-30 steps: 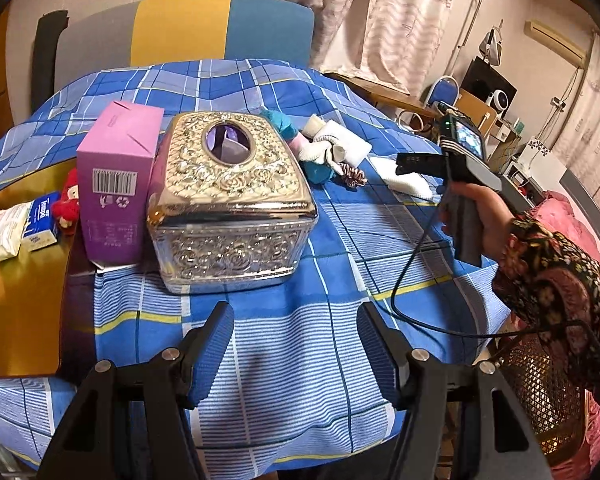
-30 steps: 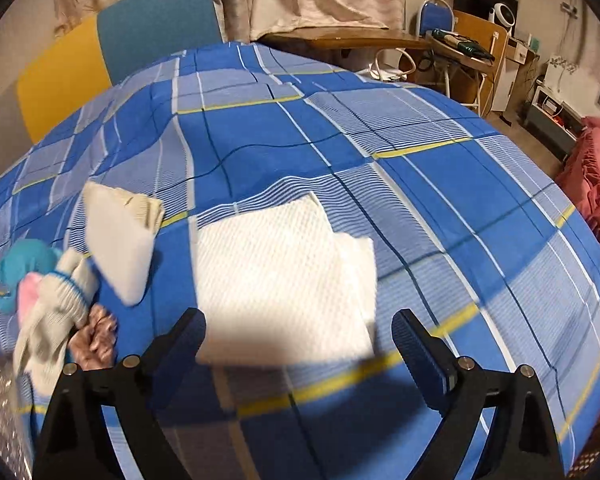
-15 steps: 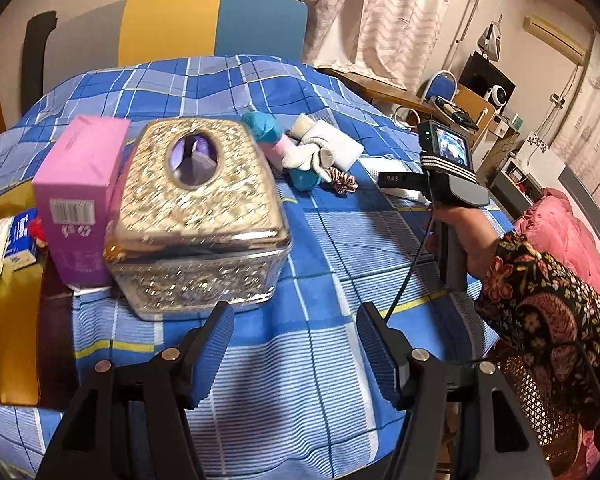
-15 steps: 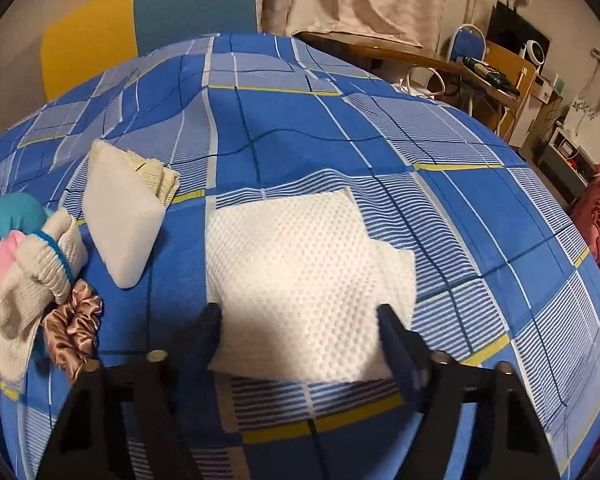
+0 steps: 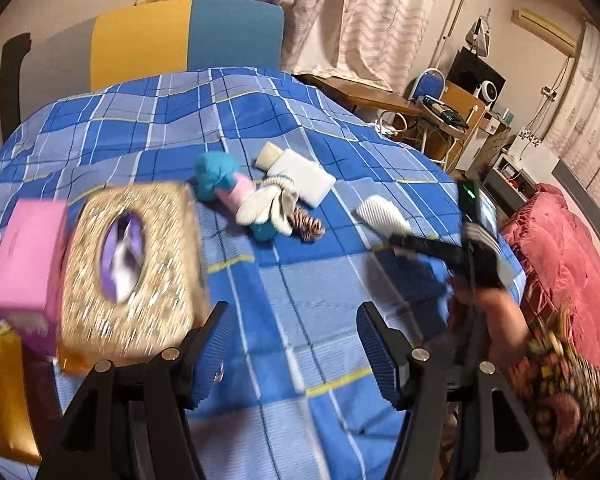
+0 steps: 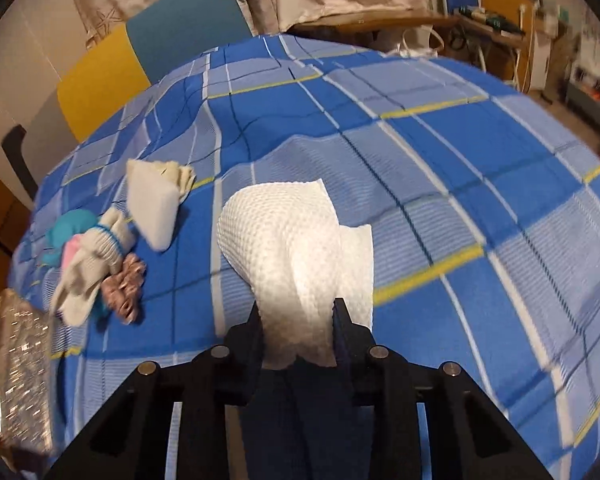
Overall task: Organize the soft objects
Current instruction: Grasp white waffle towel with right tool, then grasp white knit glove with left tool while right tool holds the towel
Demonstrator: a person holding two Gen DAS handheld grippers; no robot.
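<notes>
Patterned curtains (image 5: 340, 12), tricolour headboard (image 5: 188, 40), cluttered desk (image 5: 452, 108)

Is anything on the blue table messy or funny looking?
Yes. The soft things lie in a jumbled heap: a teal and pink toy, a white sock and a striped scrunchie overlap. The white waffle cloth is bunched up, not flat, because the right gripper has just closed on its near edge. The blue checked tablecloth is wrinkled too.

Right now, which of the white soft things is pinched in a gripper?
The white waffle-textured cloth, bunched between the right gripper jaws, which just closed. The white folded pad and white glove lie untouched beside it.
</notes>
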